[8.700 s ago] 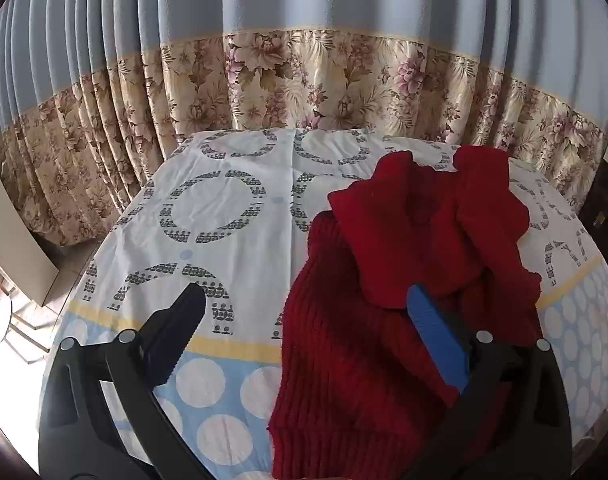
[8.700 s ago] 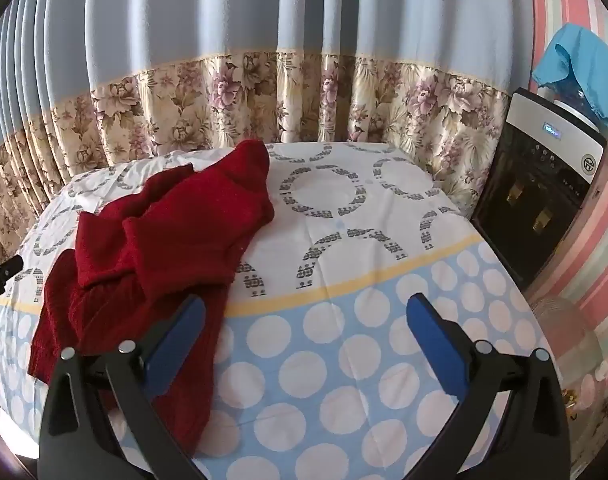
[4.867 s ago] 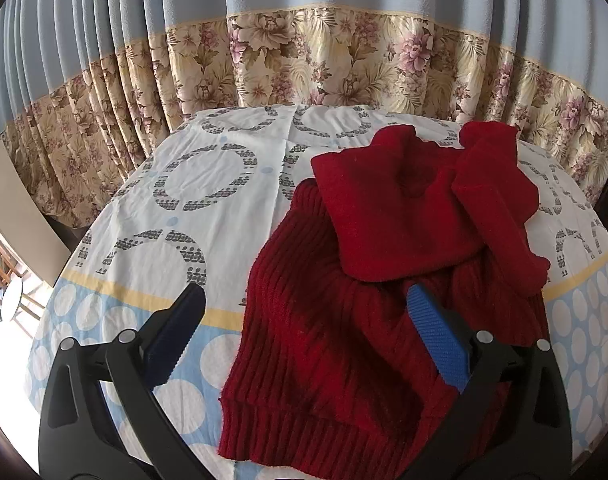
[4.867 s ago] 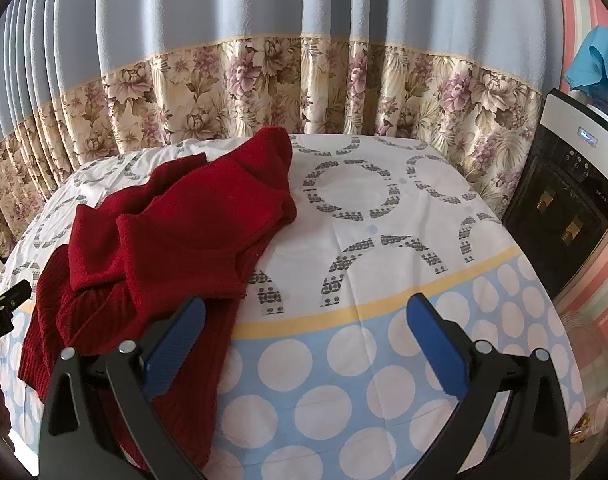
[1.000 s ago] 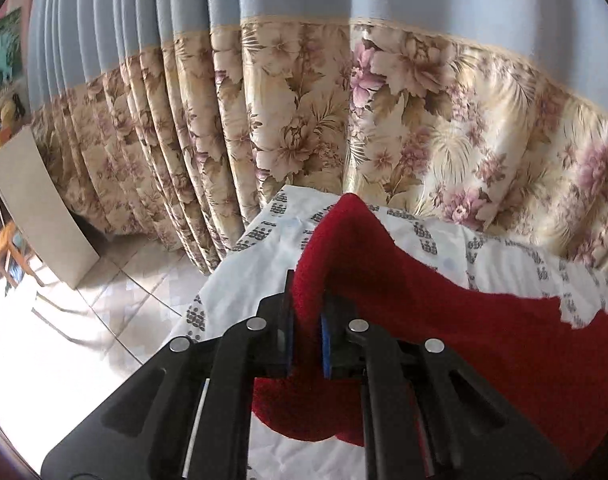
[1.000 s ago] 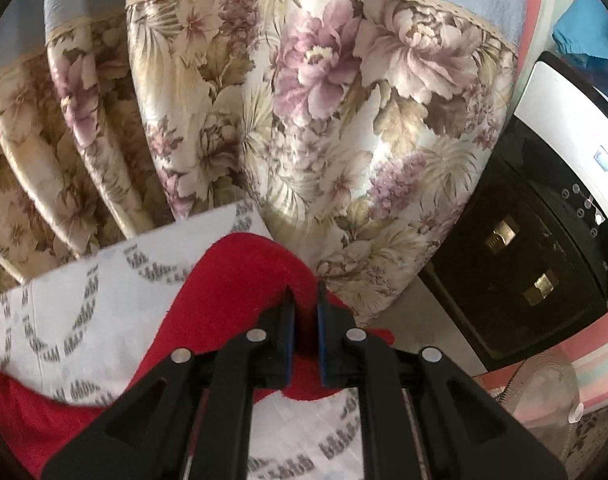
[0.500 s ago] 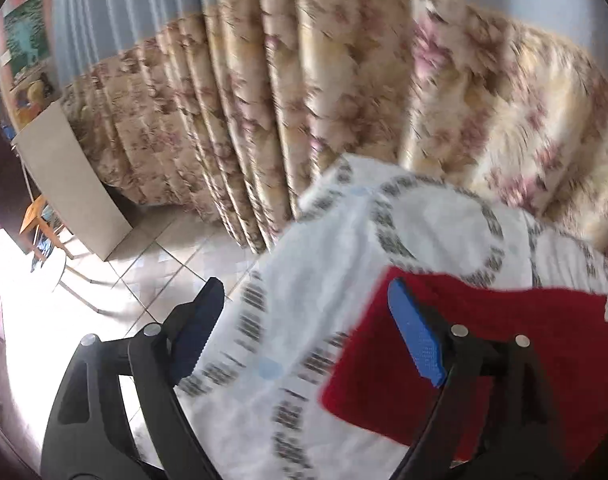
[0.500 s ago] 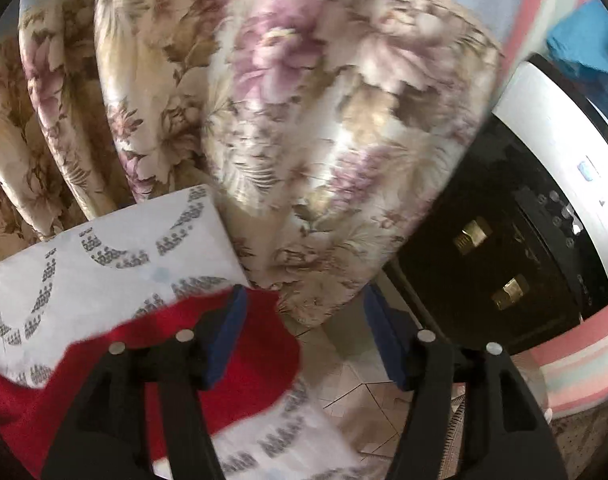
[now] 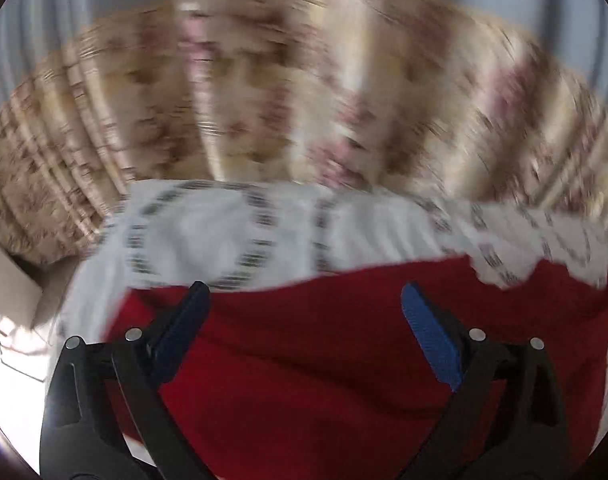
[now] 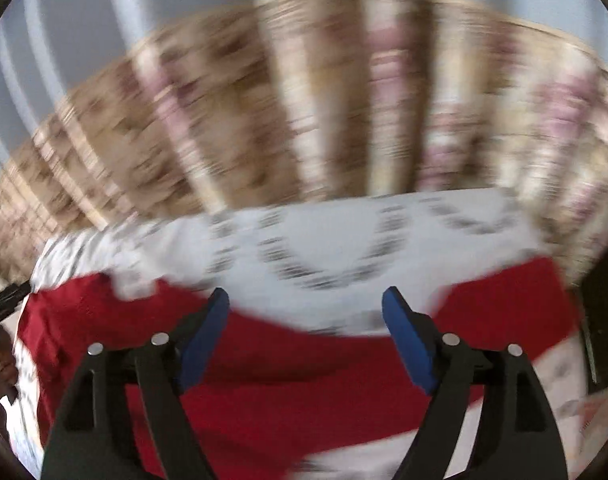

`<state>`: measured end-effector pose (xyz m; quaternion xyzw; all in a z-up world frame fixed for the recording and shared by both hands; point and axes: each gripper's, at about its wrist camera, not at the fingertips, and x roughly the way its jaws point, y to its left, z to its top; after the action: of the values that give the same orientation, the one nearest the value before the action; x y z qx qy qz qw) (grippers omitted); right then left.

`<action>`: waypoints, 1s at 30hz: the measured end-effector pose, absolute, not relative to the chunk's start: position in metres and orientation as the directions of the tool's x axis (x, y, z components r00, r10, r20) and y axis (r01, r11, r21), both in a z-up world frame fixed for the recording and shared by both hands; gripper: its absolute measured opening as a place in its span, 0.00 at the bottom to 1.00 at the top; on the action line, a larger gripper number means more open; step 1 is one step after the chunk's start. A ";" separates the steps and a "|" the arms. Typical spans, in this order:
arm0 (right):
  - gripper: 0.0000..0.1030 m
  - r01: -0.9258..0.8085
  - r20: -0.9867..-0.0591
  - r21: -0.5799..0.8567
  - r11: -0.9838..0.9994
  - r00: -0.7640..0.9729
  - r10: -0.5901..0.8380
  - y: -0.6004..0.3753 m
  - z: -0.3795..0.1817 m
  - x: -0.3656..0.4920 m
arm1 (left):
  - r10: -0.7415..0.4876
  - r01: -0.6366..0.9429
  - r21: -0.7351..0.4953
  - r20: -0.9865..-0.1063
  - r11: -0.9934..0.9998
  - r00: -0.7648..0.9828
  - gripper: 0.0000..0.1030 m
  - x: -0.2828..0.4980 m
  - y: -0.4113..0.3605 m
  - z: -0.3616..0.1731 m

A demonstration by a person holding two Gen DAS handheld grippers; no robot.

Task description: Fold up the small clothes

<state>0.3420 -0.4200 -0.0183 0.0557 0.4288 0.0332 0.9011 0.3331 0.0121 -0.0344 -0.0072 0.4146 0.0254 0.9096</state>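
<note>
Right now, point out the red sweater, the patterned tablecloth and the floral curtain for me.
red sweater (image 9: 343,360): left wrist view, on the broad spread middle.
patterned tablecloth (image 10: 343,232): right wrist view, on bare white cloth beyond the sweater.
floral curtain (image 9: 304,100): left wrist view, on the blurred flowered band.

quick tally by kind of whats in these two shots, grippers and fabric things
grippers: 2, left gripper and right gripper, both open
red knit garments: 1, red sweater lying on the cloth
patterned table cloths: 1, tablecloth
floral curtains: 1, curtain
total: 5
</note>
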 end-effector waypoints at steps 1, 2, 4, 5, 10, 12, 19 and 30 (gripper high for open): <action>0.77 -0.058 -0.783 0.117 0.991 0.608 0.128 -0.390 -0.027 0.348 | 0.035 -0.032 0.018 -0.762 0.999 0.647 0.93 0.336 -0.002 -0.039; 0.77 -0.078 -0.793 0.104 0.991 0.595 0.130 -0.370 -0.034 0.353 | 0.028 -0.009 0.028 -0.769 1.000 0.639 0.93 0.341 -0.018 -0.043; 0.77 -0.118 -0.813 0.084 0.989 0.565 0.137 -0.336 -0.047 0.360 | 0.025 0.014 0.044 -0.778 0.999 0.628 0.93 0.348 -0.037 -0.048; 0.77 -0.131 -0.823 0.067 0.989 0.554 0.129 -0.320 -0.054 0.366 | 0.026 0.022 0.051 -0.782 0.998 0.623 0.93 0.353 -0.045 -0.050; 0.78 -0.128 -0.857 -0.011 0.992 0.513 0.056 -0.293 -0.081 0.387 | 0.004 0.056 0.043 -0.830 0.998 0.558 0.84 0.376 -0.062 -0.068; 0.78 -0.124 -0.871 0.000 0.992 0.487 0.061 -0.294 -0.092 0.391 | -0.039 0.103 0.016 -0.863 0.995 0.503 0.65 0.380 -0.070 -0.083; 0.17 -0.132 -0.856 0.058 0.990 0.504 0.117 -0.295 -0.093 0.387 | -0.066 0.169 0.030 -0.843 0.985 0.534 0.09 0.371 -0.085 -0.087; 0.15 -0.140 -0.743 -0.021 0.990 0.665 0.078 -0.289 -0.038 0.397 | -0.013 0.091 0.066 -0.735 0.994 0.678 0.06 0.377 -0.084 -0.035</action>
<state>0.3972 -0.2893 -0.0380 -0.0382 0.4051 0.0600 0.9115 0.3769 -0.0838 -0.0352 0.0486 0.4000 -0.0284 0.9148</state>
